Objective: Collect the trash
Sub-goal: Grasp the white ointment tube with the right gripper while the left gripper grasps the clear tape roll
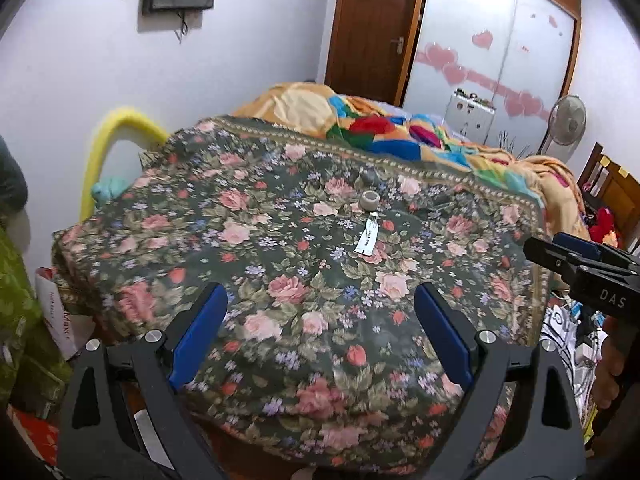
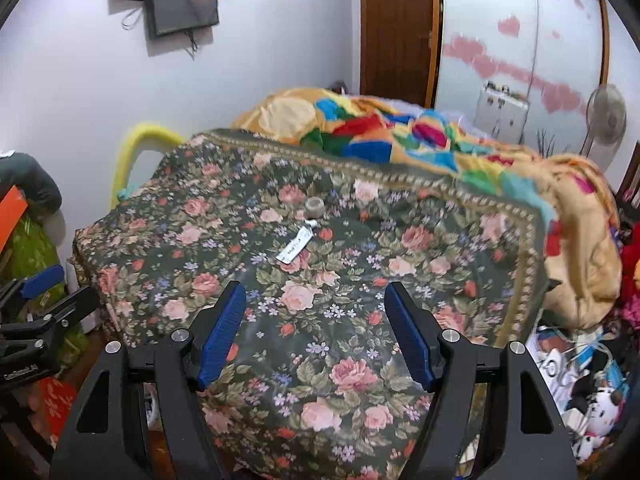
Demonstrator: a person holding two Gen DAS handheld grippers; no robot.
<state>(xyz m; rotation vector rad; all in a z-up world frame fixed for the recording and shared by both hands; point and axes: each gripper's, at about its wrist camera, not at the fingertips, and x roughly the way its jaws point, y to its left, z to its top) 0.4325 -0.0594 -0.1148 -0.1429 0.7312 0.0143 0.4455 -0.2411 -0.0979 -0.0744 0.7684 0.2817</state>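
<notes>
A bed is seen from its near end, covered w/ a dark green floral cloth (image 1: 280, 280). Two bits of trash are found on the cloth, toward its far half: a small white flattened tube (image 1: 368, 239) lying flat, and a small grey tape roll (image 1: 369, 200) just beyond the tube's far end, nearly touching it; actual contact can't be told. Both items are also shown in the right wrist view, tube (image 2: 297, 245) and tape roll (image 2: 315, 207). The left hand-held gripper (image 1: 320, 336) is held above the near part of the cloth, blue pads spread wide, nothing between them. The right hand-held gripper (image 2: 316, 332) is likewise held released and empty over the near edge, well apart from the trash. A bright multicolour blanket (image 1: 400, 128) is heaped beyond the floral cloth. A yellow padded rail (image 1: 104, 148) is seen at the bed's left side by the white wall. A brown door (image 1: 372, 28) and a pedestal fan (image 1: 566, 120) are seen at the back.
</notes>
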